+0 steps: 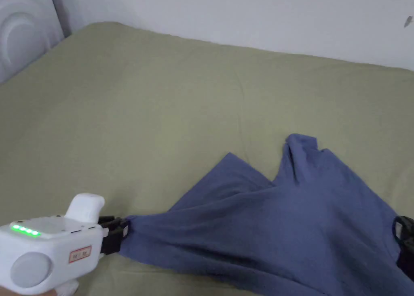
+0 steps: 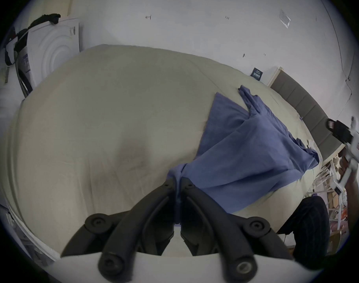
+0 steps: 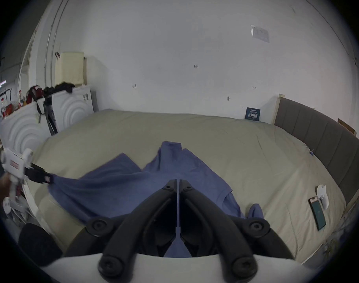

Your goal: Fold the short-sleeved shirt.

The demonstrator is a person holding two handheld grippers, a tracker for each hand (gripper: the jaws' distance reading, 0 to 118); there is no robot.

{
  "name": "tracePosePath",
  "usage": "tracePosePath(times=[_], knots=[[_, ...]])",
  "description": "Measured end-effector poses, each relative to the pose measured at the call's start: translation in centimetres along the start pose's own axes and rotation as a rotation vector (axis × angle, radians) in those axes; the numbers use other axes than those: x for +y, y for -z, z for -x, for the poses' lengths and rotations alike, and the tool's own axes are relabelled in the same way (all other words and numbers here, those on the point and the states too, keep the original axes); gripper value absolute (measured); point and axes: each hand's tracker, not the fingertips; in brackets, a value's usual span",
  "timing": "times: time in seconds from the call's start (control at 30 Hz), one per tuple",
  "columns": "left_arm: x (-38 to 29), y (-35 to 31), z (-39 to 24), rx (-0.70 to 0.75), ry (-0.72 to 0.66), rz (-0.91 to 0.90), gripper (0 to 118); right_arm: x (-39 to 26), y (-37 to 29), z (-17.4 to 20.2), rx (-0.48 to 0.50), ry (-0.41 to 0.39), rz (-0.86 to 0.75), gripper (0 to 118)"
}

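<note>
The blue short-sleeved shirt [image 1: 291, 224] lies spread and creased on the olive bed sheet [image 1: 161, 107], with one sleeve bunched up at its far end [image 1: 301, 145]. My left gripper [image 1: 125, 228] is shut on a corner of the shirt at the lower left and draws the cloth taut; blue cloth is gathered at its tips [image 2: 178, 182]. My right gripper [image 1: 402, 236] hovers at the shirt's right edge. Its jaws [image 3: 178, 182] are shut, and the shirt [image 3: 174, 171] lies flat past and beneath them with no cloth bunched at the tips. The left gripper [image 3: 49, 179] also appears there, at the far left.
A phone [image 3: 317, 213] and a small white object [image 3: 322, 195] rest on the sheet near the bed's right side. A grey padded headboard [image 3: 317, 140] runs along that side. White moulded panels [image 1: 20, 30] stand at the bed's far left, and a white wall [image 1: 262, 14] rises behind.
</note>
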Motion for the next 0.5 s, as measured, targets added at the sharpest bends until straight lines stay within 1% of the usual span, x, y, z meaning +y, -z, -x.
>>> tracePosePath(times=[0.07, 0.1, 0.13, 0.2, 0.23, 0.27, 0.3, 0.33, 0.37, 0.4, 0.43, 0.47, 0.5], knots=[[0.1, -0.4, -0.8, 0.016, 0.014, -0.016, 3, 1.0, 4.3, -1.9, 0.004, -0.015, 0.071, 5], [0.1, -0.5, -1.1, 0.018, 0.025, -0.024, 3, 1.5, 6.7, -2.9, 0.008, -0.013, 0.09, 5], [0.3, -1.3, -3.2, 0.026, 0.03, -0.024, 3, 2.1, 9.4, -3.8, 0.006, -0.008, 0.124, 5], [0.2, -1.4, -4.0, 0.04, 0.034, -0.026, 3, 3.1, 14.7, -6.0, -0.006, 0.003, 0.181, 5], [0.1, -1.4, -4.4, 0.046, 0.034, -0.032, 3, 3.5, 17.3, -6.8, 0.016, 0.017, 0.219, 5], [0.4, -1.5, -4.7, 0.046, 0.029, -0.036, 3, 3.9, 19.9, -7.2, 0.013, 0.011, 0.26, 7], [0.4, -1.5, -4.8, 0.05, 0.022, -0.039, 3, 4.2, 22.0, -7.5, 0.022, -0.005, 0.281, 17], [0.4, -1.4, -5.1, 0.054, 0.015, -0.041, 3, 4.1, 24.2, -8.1, 0.051, -0.02, 0.302, 47], [0.4, -1.4, -5.3, 0.061, 0.006, -0.045, 3, 4.0, 26.2, -8.3, 0.074, 0.001, 0.349, 94], [0.5, -1.4, -5.0, 0.06, -0.004, -0.041, 3, 3.8, 27.9, -8.5, 0.086, 0.025, 0.375, 108], [0.6, -1.3, -5.1, 0.058, -0.012, -0.036, 3, 3.5, 29.2, -8.8, 0.079, 0.023, 0.381, 107], [0.7, -1.3, -5.3, 0.063, -0.016, -0.039, 3, 3.1, 30.2, -8.8, 0.054, 0.004, 0.402, 104], [0.9, -1.3, -5.3, 0.062, -0.018, -0.038, 3, 2.4, 31.1, -8.9, 0.034, -0.024, 0.424, 105]])
